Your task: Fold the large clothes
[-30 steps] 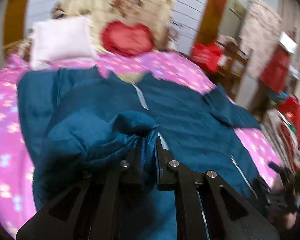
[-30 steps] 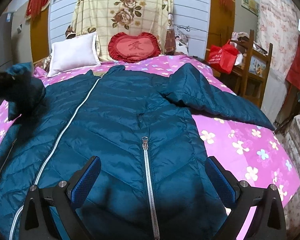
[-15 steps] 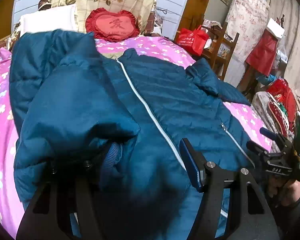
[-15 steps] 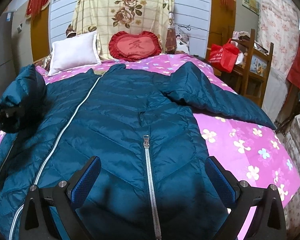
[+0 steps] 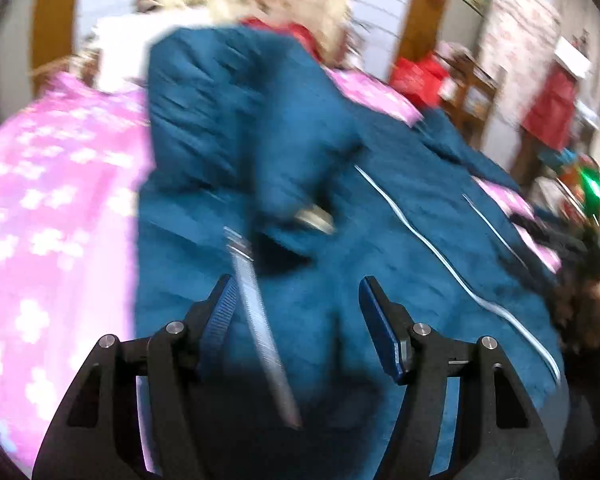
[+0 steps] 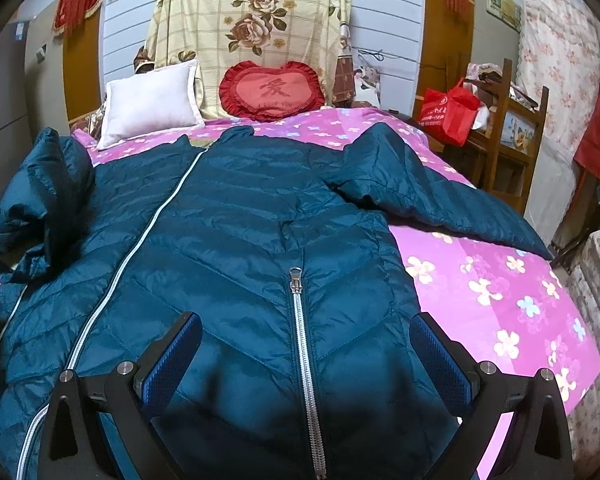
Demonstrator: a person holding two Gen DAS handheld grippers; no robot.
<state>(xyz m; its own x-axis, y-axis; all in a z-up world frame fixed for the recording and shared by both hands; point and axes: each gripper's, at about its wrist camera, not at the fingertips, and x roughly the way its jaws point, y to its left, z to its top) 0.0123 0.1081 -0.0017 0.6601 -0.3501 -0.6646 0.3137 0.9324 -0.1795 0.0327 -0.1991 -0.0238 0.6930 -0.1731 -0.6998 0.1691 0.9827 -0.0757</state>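
Observation:
A large teal quilted jacket (image 6: 260,216) with silver zippers lies front-up on a pink flowered bed (image 6: 500,288). Its left sleeve (image 6: 40,208) lies bunched and folded inward over the jacket's left side; it also shows in the blurred left wrist view (image 5: 240,120). The right sleeve (image 6: 428,196) stretches out across the bed to the right. My left gripper (image 5: 296,300) is open and empty just above the jacket's lower left side, a pocket zipper (image 5: 256,312) between its fingers. My right gripper (image 6: 306,344) is open and empty over the hem, astride a zipper (image 6: 304,360).
A white pillow (image 6: 148,104) and a red heart cushion (image 6: 272,92) lean at the head of the bed. A red bag (image 6: 448,114) sits on a wooden chair (image 6: 512,136) to the right of the bed. A flowered cloth hangs on the wall behind.
My left gripper was shut on the left sleeve, then opened and dropped it folded over the jacket's left side, and has drawn back. My right gripper has not moved.

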